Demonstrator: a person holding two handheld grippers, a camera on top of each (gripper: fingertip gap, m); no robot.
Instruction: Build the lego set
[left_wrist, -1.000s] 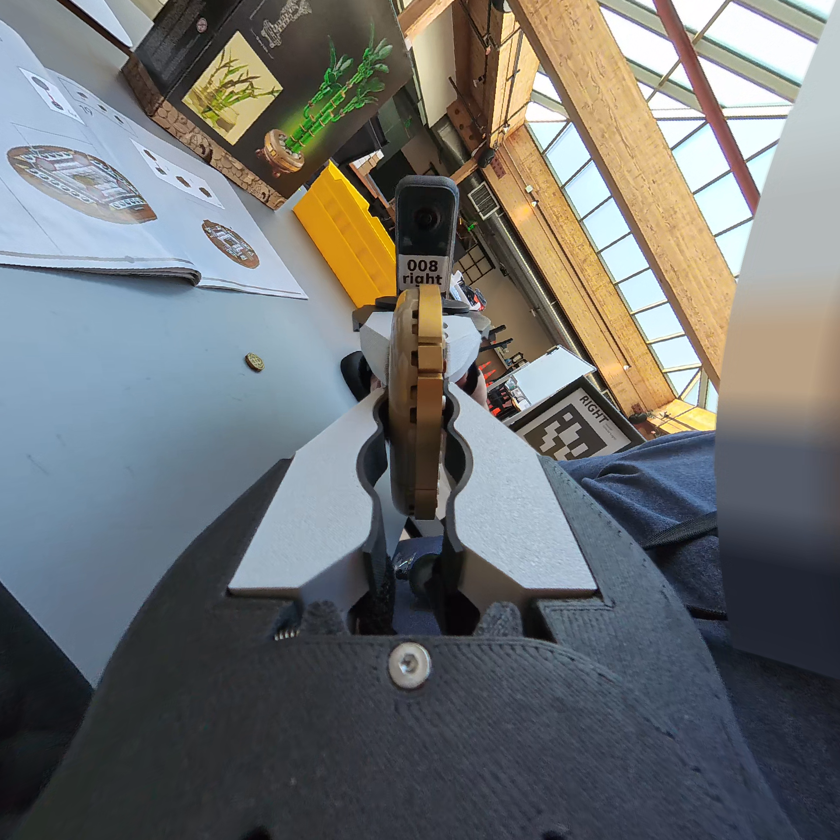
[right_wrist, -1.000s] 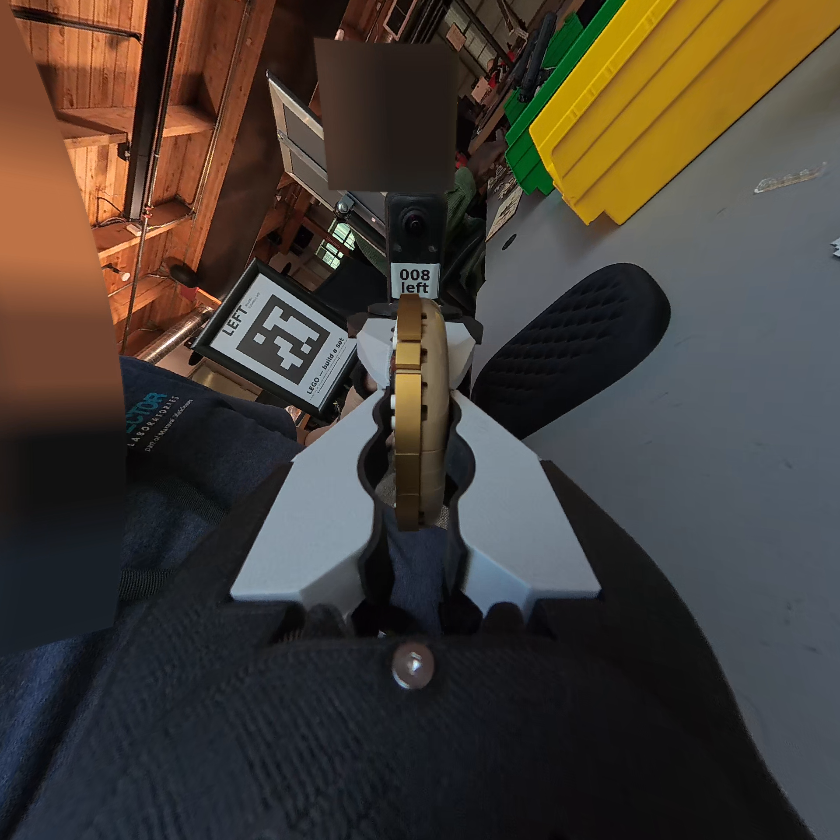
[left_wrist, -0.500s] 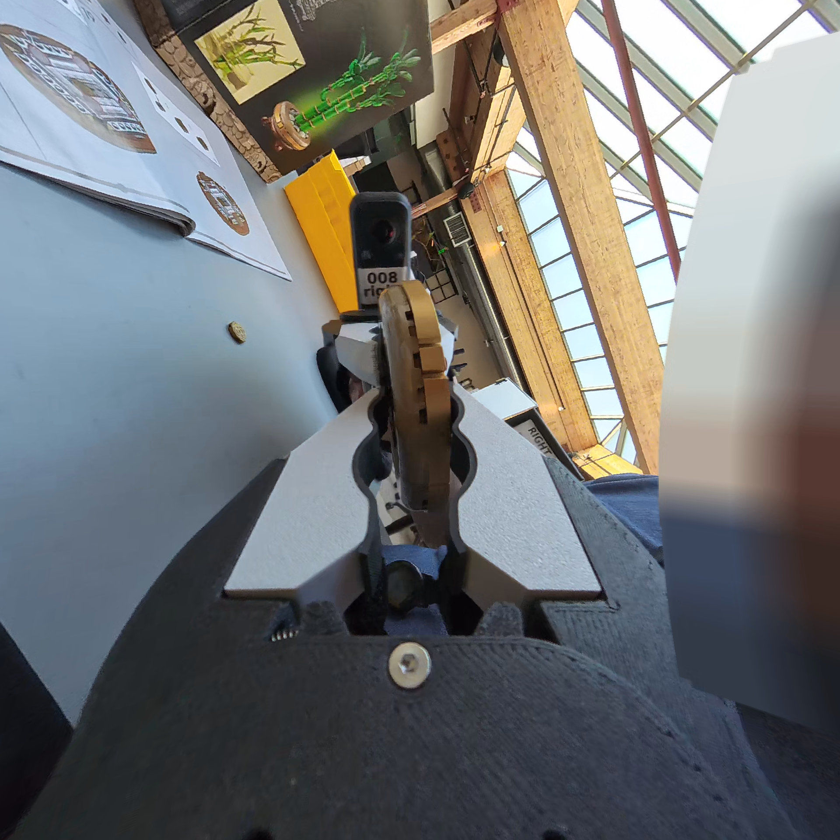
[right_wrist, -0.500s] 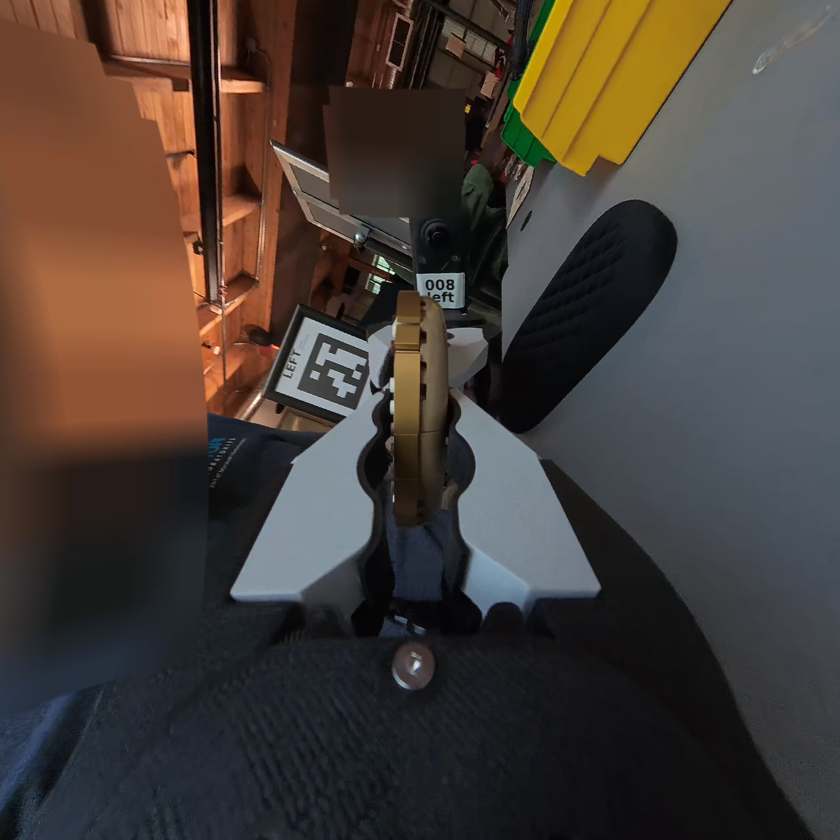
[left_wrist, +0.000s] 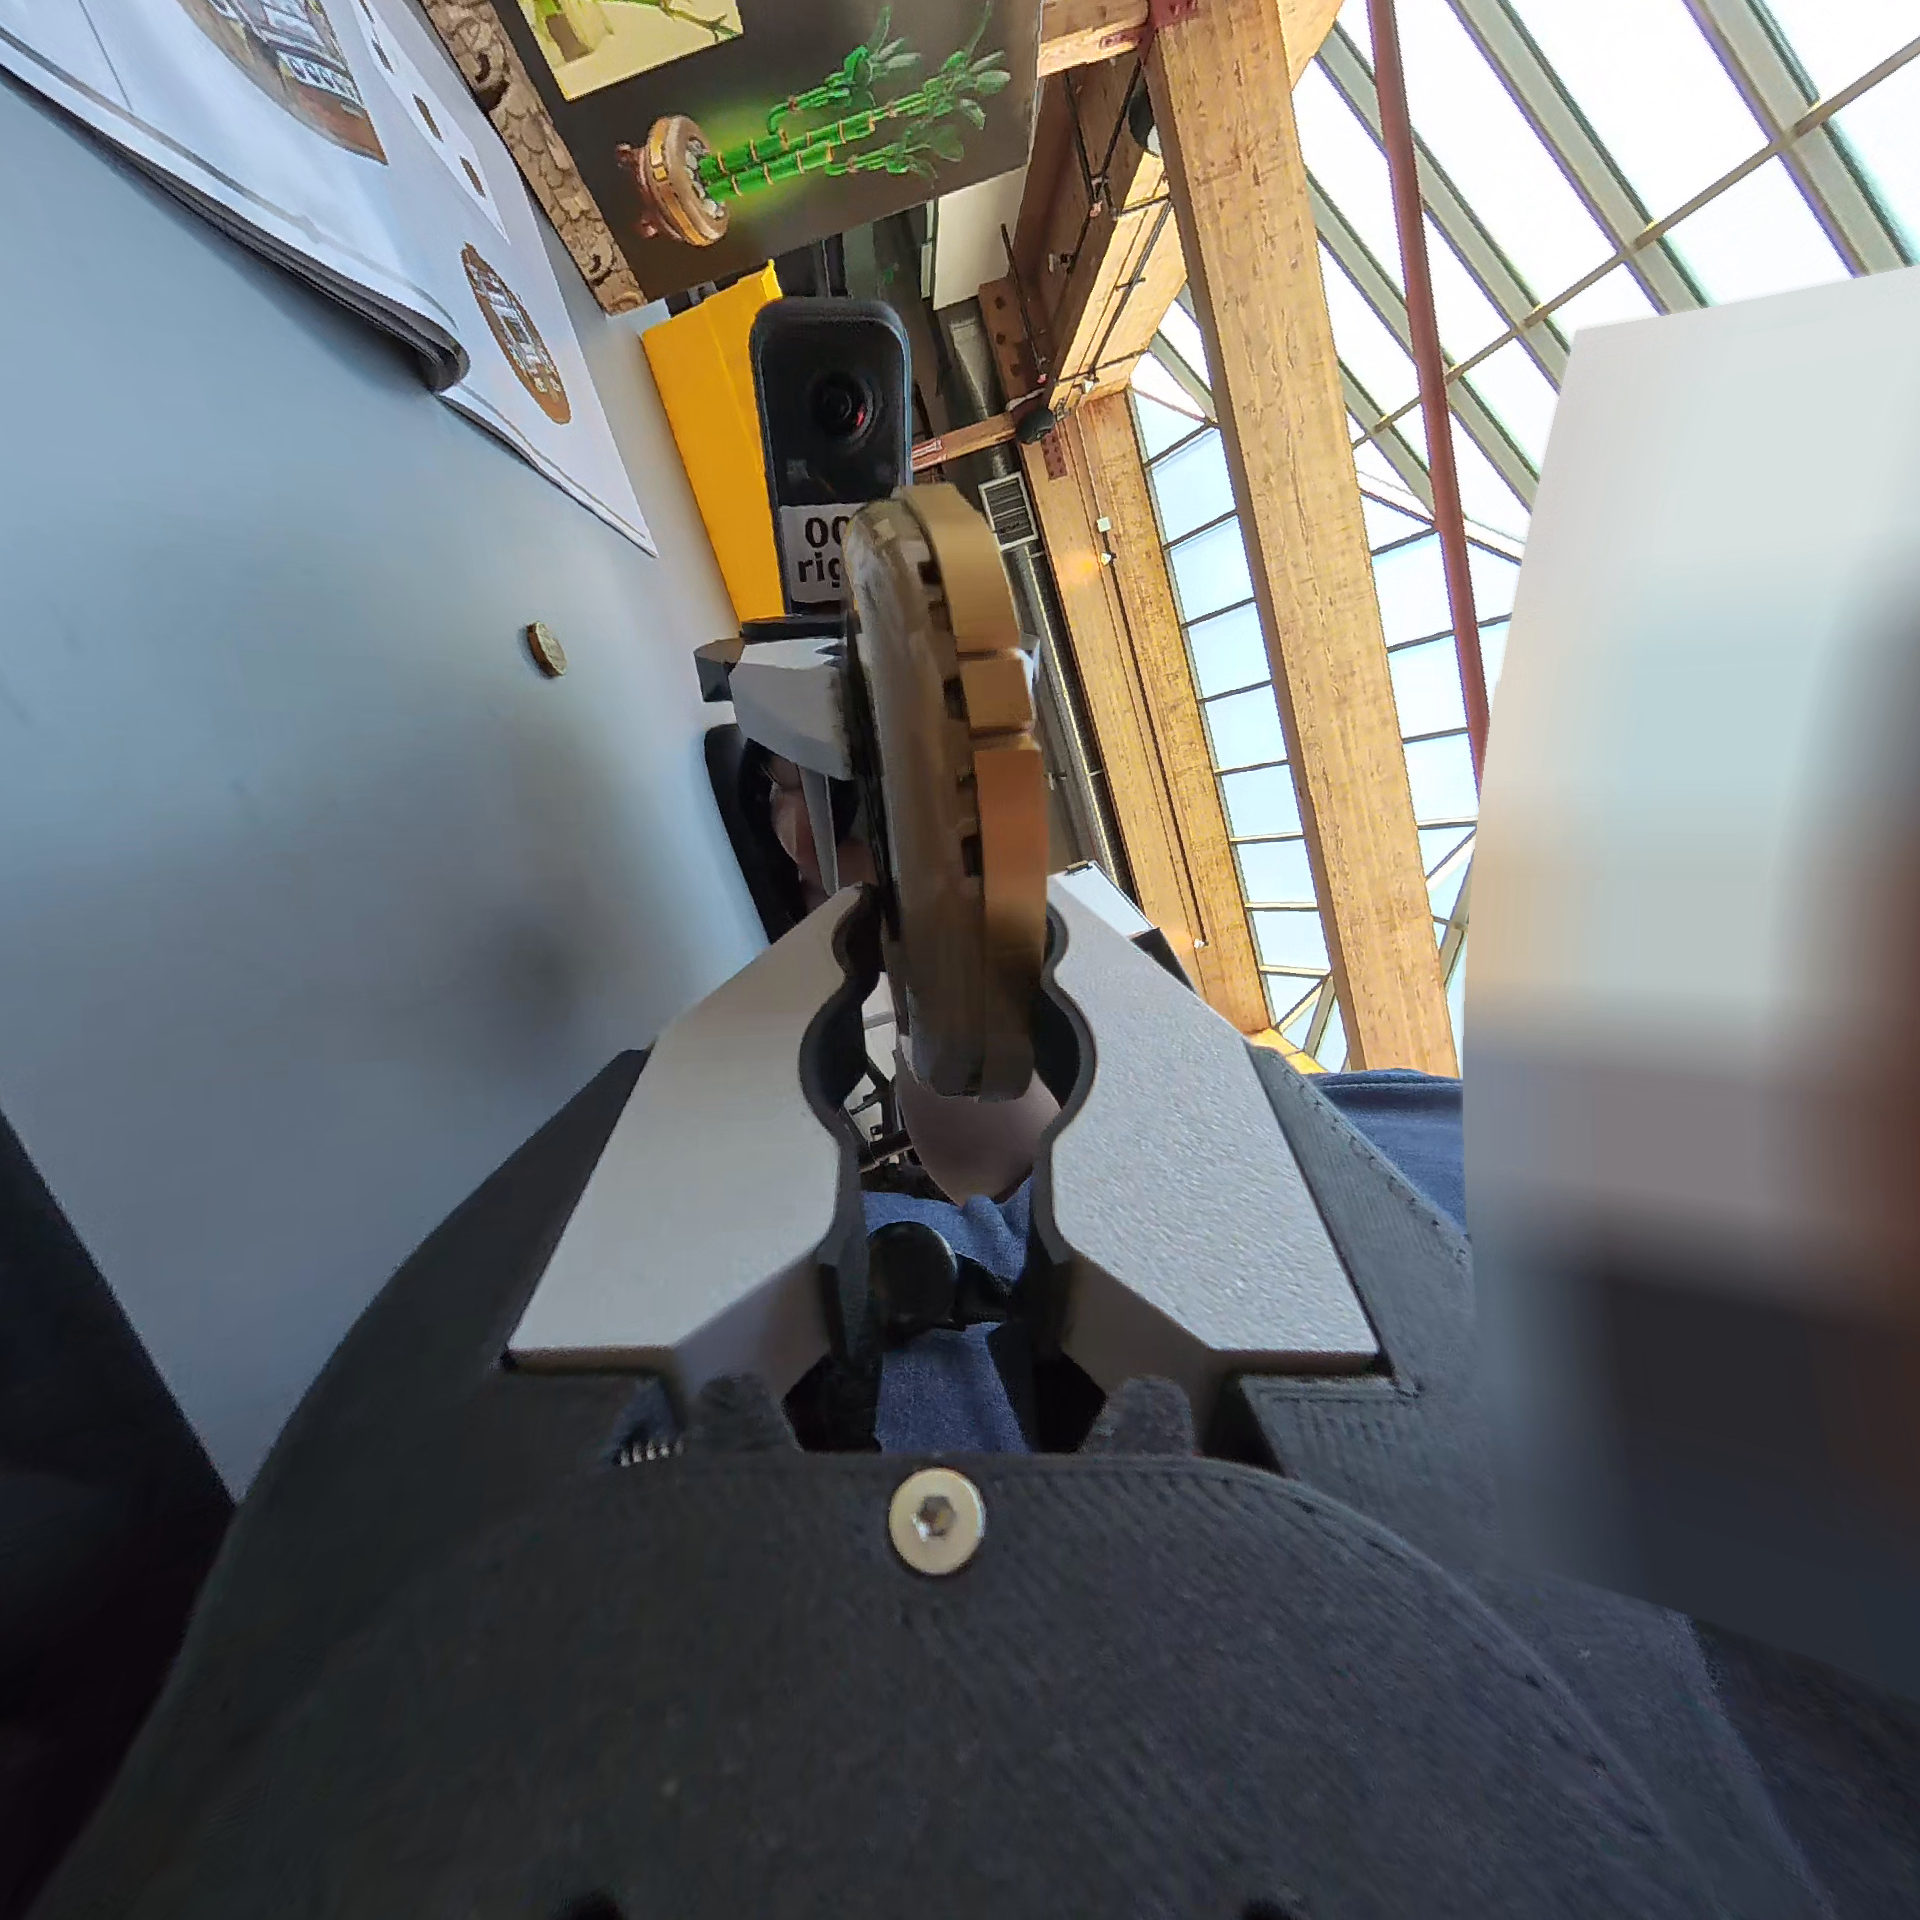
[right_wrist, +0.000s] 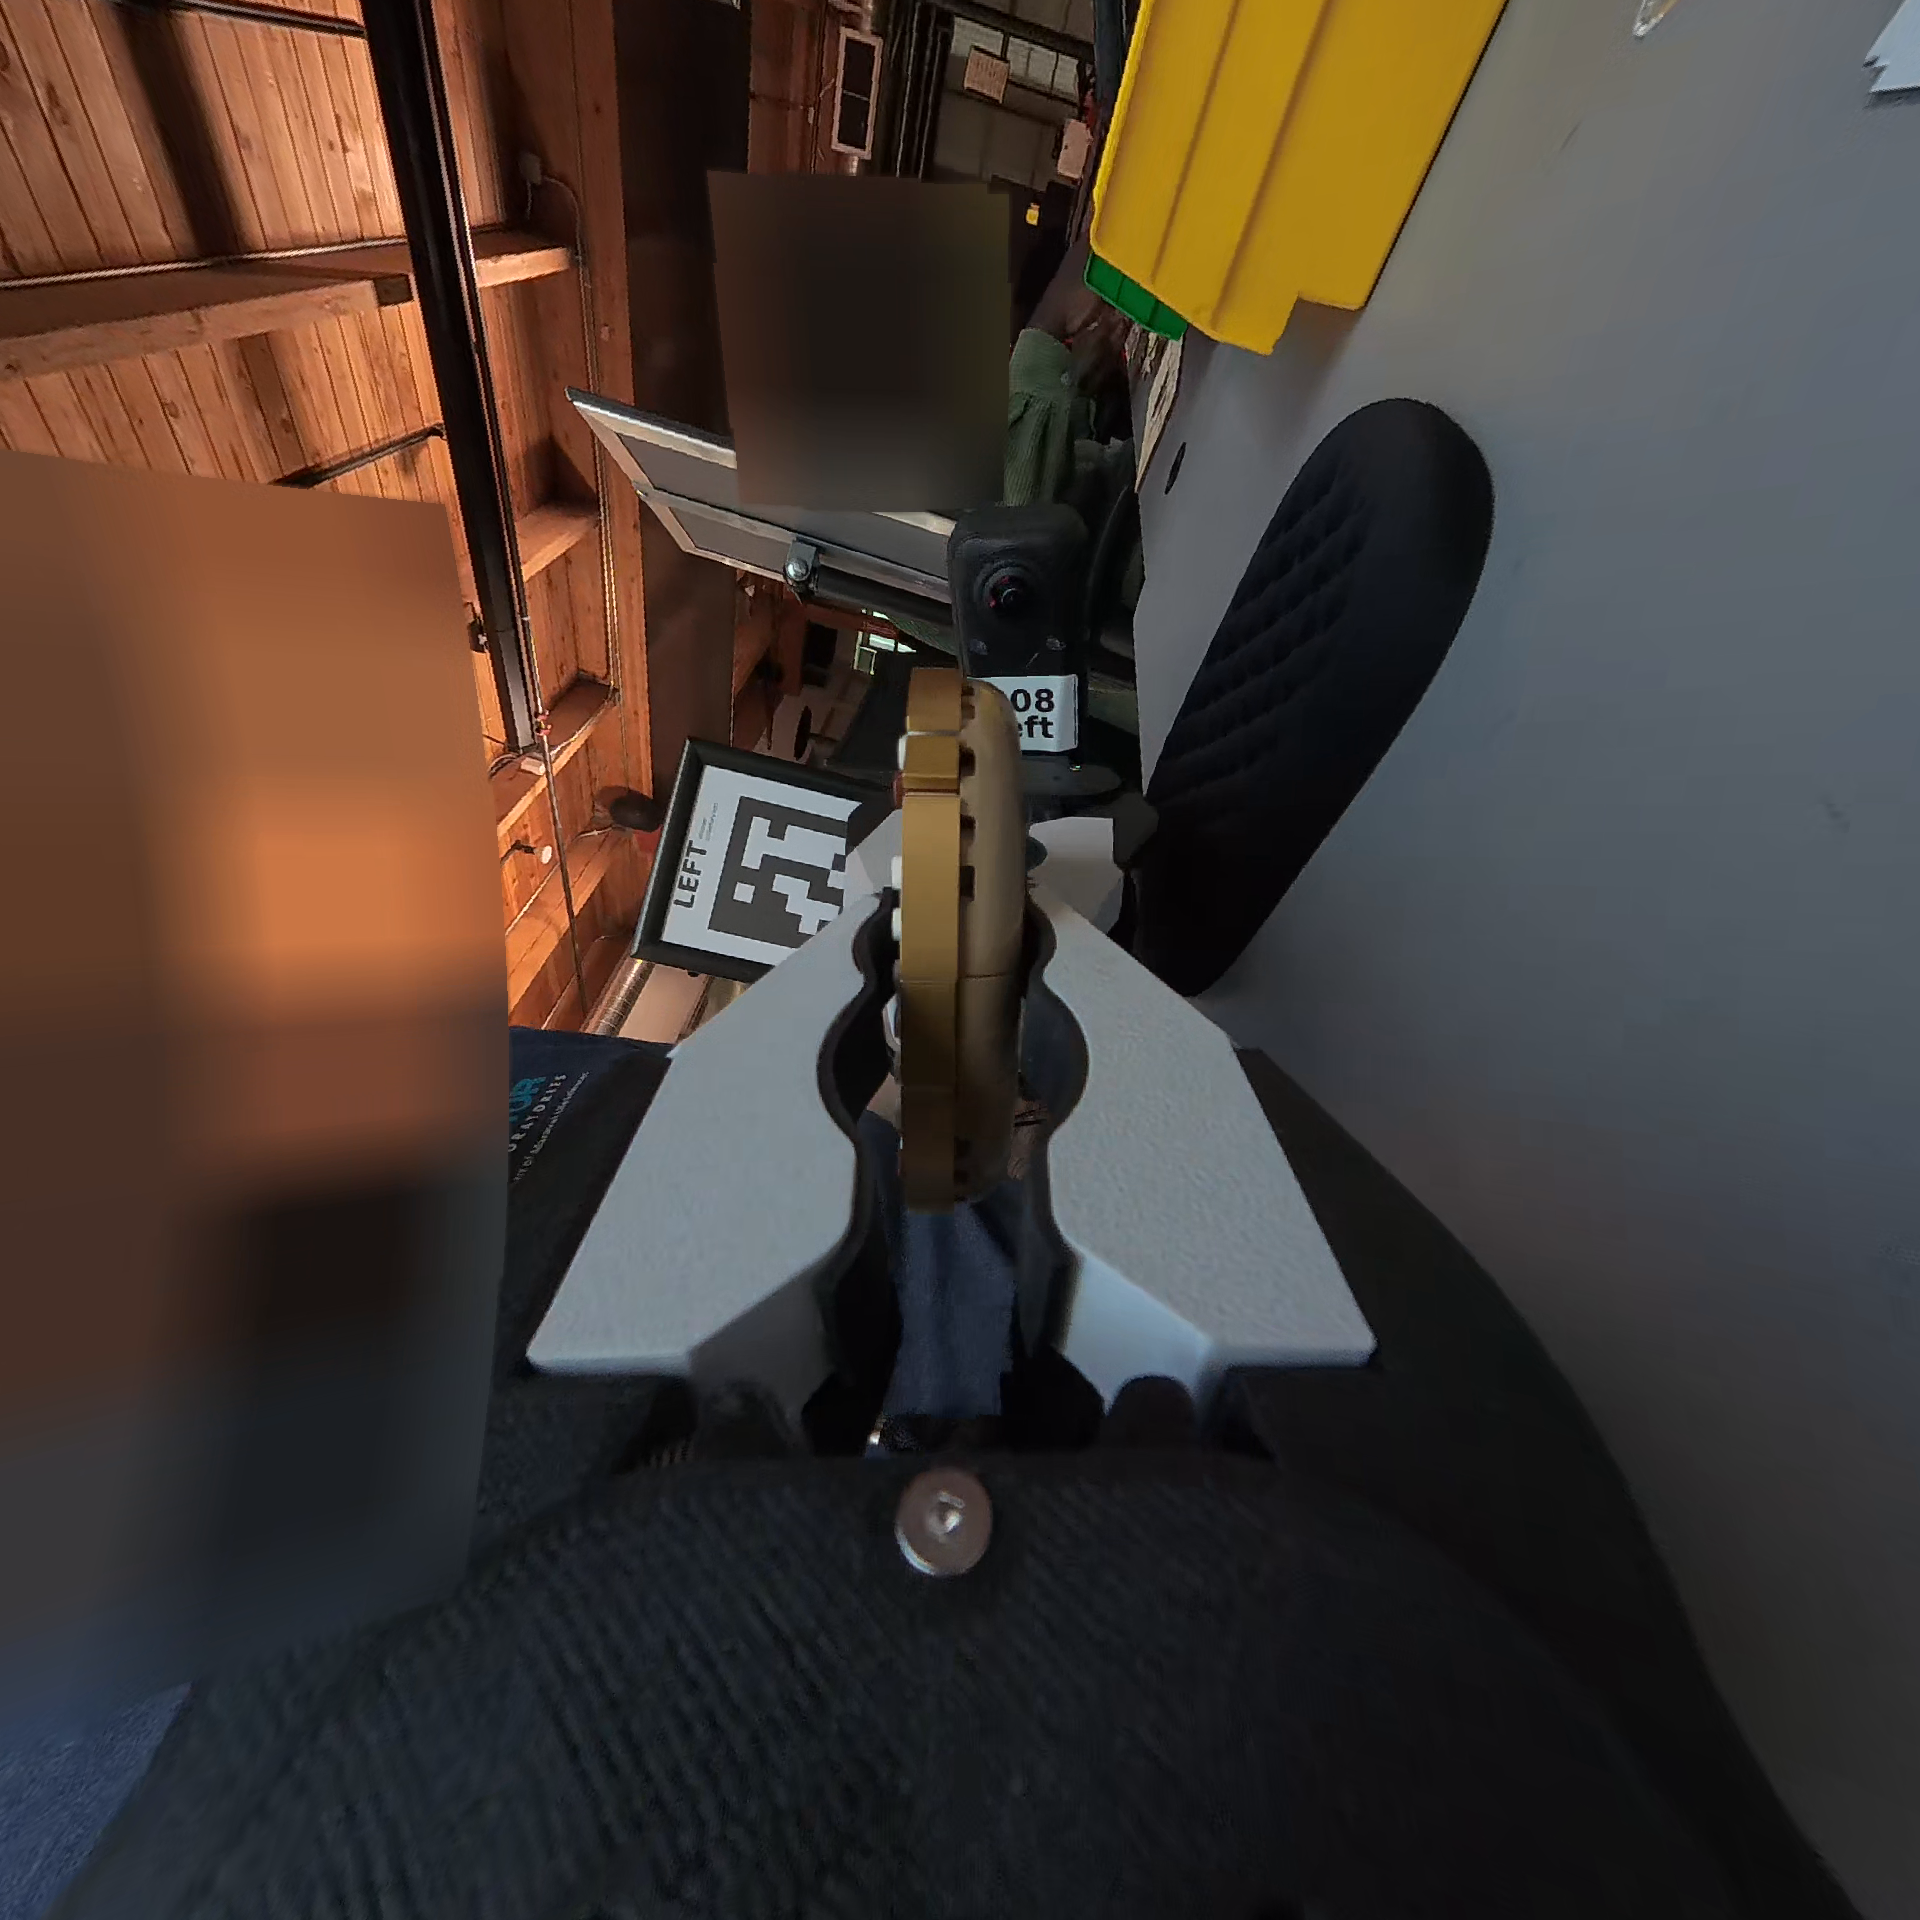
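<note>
A round gold and brown lego disc (left_wrist: 935, 790) is held edge-on in the air between both grippers. My left gripper (left_wrist: 956, 925) is shut on its near rim, and the disc leans a little to the left between the fingers. My right gripper (left_wrist: 790, 717) shows beyond it, clamped on the far rim. In the right wrist view the same disc (right_wrist: 966, 831) stands upright in my right gripper (right_wrist: 961, 914), which is shut on it. The left gripper (right_wrist: 1060, 852) holds the opposite rim there. The disc's flat faces are hidden.
The grey table (left_wrist: 260, 779) carries an open instruction booklet (left_wrist: 312, 166), the set's dark box (left_wrist: 790, 135), a yellow bin (left_wrist: 717, 436) and a small gold round piece (left_wrist: 548, 649). A black chair back (right_wrist: 1320, 675) and a green bin (right_wrist: 1132, 301) show in the right view. Left and right tips are no more than a few centimetres apart.
Both grippers have kept hold of the disc and turned with it. In the left view the disc has gone from straight to leaning left. The table and booklet have slid toward the top left.
</note>
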